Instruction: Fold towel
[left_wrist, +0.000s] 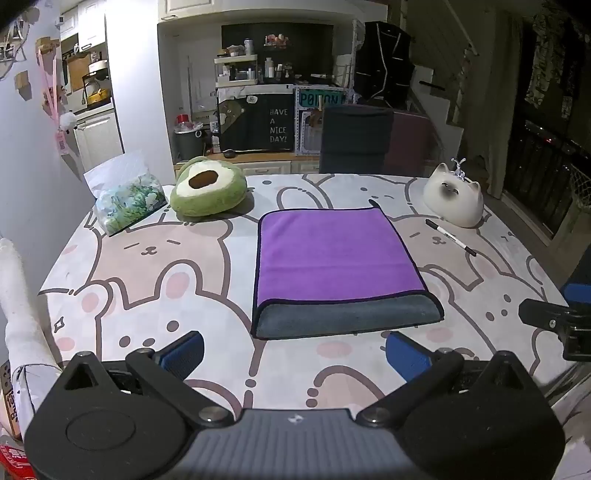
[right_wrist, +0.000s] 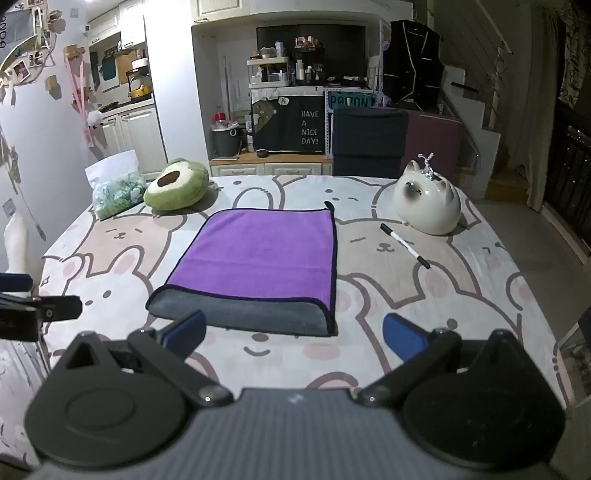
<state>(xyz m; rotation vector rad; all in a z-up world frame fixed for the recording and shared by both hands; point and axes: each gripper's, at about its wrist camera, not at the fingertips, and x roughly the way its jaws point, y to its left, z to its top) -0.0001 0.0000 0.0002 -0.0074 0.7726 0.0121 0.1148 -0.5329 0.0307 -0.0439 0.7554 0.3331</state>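
Dim kitchen-living room, table (left_wrist: 155, 266) under a bunny-print cloth; purple towel (left_wrist: 332, 251) lies flat at its centre, folded over so a grey band shows along the near edge.

Left gripper (left_wrist: 293, 352) and right gripper (right_wrist: 293, 336) both hover just short of the towel's near edge, blue-padded fingers spread wide, nothing between them (neither touches the fabric). Avocado plush (left_wrist: 207, 192) and a plastic bag (left_wrist: 125, 195) sit at the far left; a cat-shaped ceramic (right_wrist: 428, 206) at the far right, with a marker pen (right_wrist: 404, 245) lying between it and the towel. Dark chair (left_wrist: 354, 140) stands behind the table.
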